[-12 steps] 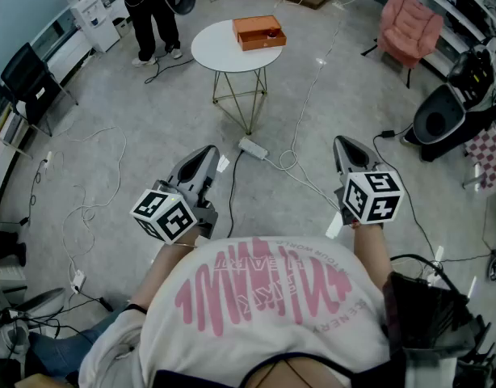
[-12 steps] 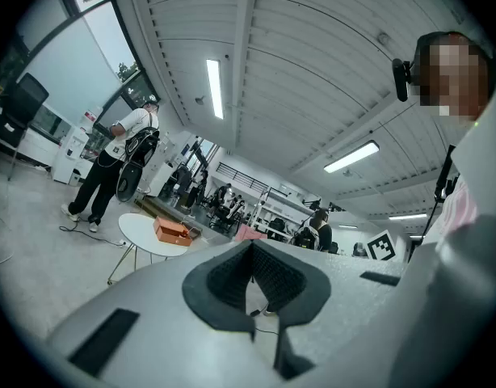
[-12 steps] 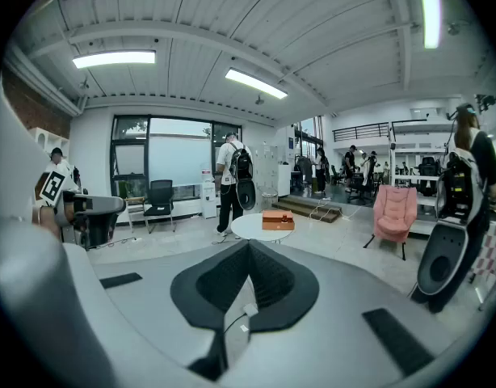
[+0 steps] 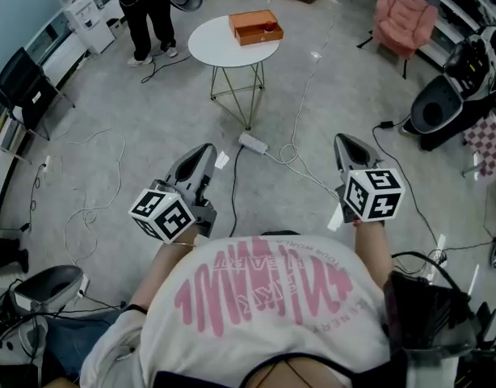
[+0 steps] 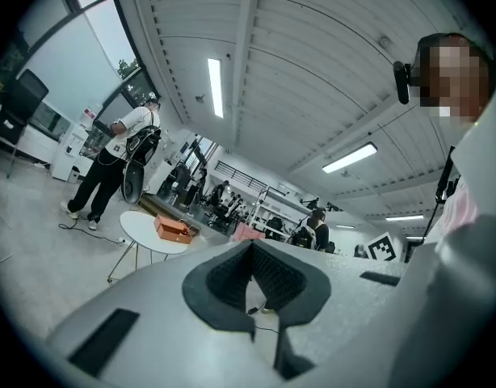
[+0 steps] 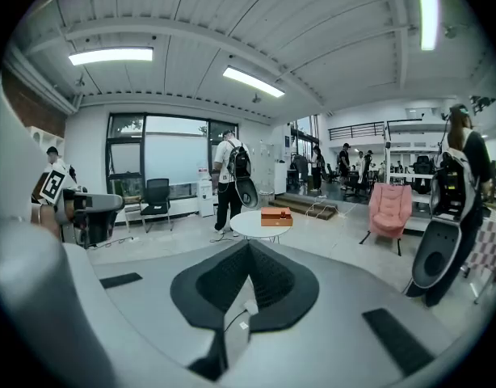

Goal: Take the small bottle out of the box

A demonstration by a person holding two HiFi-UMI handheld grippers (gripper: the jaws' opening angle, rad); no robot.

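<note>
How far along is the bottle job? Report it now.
Done: nothing; the orange box sits on the round table, across the floor from the person. In hand: nothing; left gripper and right gripper are shut, empty. Left: approach, reach in, lift out the bottle, too small to make out here.

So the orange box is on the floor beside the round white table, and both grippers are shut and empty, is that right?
Not quite: the box sits on the table, not on the floor beside it, as the head view shows. The rest holds: the left gripper and the right gripper are both shut and empty.
</note>
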